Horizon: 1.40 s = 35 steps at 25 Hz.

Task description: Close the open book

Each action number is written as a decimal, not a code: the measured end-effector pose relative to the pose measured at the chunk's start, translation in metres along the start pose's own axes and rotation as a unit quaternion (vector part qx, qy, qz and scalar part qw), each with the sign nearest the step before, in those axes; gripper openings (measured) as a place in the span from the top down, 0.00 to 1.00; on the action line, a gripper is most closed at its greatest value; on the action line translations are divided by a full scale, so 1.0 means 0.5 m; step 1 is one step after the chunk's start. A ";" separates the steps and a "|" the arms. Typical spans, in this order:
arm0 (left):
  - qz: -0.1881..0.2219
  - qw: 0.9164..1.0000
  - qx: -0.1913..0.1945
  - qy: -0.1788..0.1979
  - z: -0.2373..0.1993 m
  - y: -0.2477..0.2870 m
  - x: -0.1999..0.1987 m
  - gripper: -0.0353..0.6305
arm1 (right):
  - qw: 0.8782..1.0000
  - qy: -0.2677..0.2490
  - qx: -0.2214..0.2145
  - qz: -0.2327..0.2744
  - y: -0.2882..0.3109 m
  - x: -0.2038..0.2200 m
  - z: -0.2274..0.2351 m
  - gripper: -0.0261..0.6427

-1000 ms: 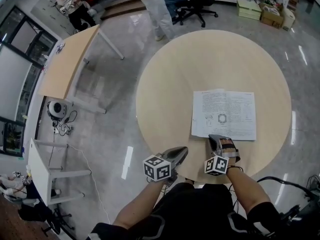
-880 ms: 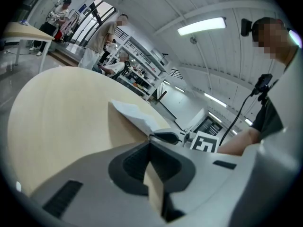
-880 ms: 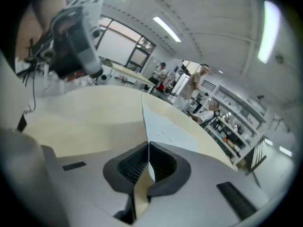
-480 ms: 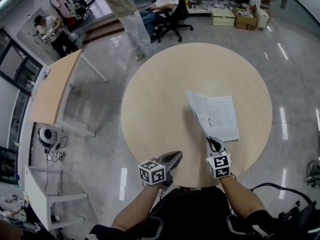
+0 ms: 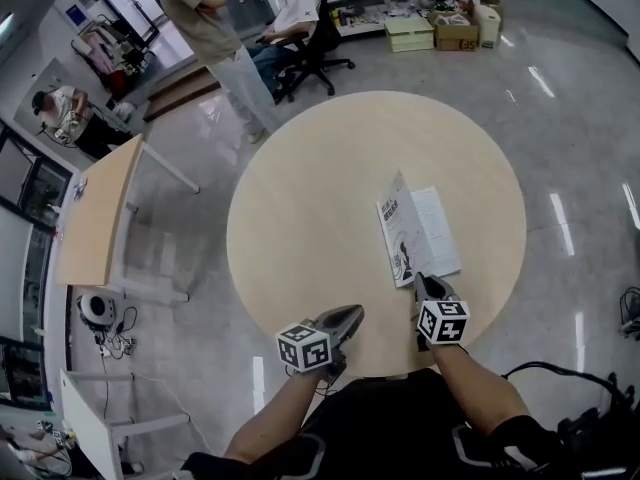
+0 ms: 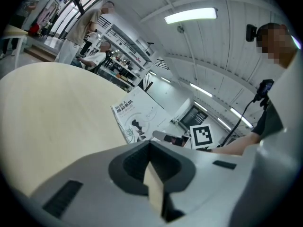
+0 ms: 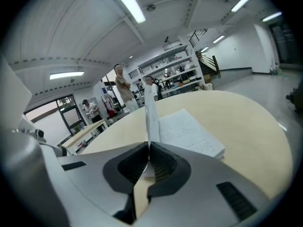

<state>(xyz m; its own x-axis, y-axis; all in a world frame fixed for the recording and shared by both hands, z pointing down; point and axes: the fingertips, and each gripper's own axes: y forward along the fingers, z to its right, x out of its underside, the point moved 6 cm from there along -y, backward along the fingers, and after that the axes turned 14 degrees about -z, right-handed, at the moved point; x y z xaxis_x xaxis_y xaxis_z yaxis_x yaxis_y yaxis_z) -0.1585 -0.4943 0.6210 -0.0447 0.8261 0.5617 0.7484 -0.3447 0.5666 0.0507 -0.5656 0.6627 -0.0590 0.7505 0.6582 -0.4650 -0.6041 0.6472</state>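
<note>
right gripper view: right gripper [image 7: 147, 148] pinches the cover [image 7: 150, 110] of the book [image 7: 189, 132], standing upright — half closed, lowering still outstanding. left gripper [image 6: 150, 148] closed, empty.

I've got my left gripper [image 5: 352, 314] held forward with its jaws pressed together on nothing — my right gripper [image 5: 421, 282], level beside it, is clamped on the book's [image 5: 418, 230] lifted edge.
</note>
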 end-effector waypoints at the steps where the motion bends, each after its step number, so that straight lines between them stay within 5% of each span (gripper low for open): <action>1: -0.002 1.000 0.001 0.000 0.001 0.002 -0.001 0.96 | 1.000 0.022 0.000 -0.001 0.001 0.003 0.010 0.95; 7: -0.005 1.000 -0.004 0.000 0.004 0.002 0.003 0.96 | 0.989 0.149 0.007 -0.015 0.013 0.025 0.070 0.95; 13: 0.003 1.000 -0.007 -0.007 0.003 -0.008 0.013 0.96 | 0.958 0.284 -0.028 -0.018 0.018 0.037 0.093 0.94; 28: 0.034 0.999 -0.014 -0.026 -0.003 -0.022 0.033 0.96 | 0.947 0.298 0.055 -0.111 0.017 0.073 0.172 0.86; 31: 0.049 0.998 -0.013 -0.028 -0.001 -0.024 0.014 0.96 | 0.958 0.263 0.063 -0.099 -0.006 0.036 0.179 0.86; 35: 0.076 0.997 -0.020 -0.014 0.001 -0.062 -0.019 0.96 | 0.989 0.137 0.030 -0.054 -0.046 -0.062 0.128 0.86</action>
<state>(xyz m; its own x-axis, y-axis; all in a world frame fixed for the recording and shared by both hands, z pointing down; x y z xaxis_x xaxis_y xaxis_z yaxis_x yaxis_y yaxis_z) -0.1809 -0.4913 0.5979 0.0852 0.7746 0.6267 0.7179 -0.4839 0.5004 0.1199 -0.5918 0.6520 -0.2529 0.8513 0.4597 -0.4294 -0.5245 0.7352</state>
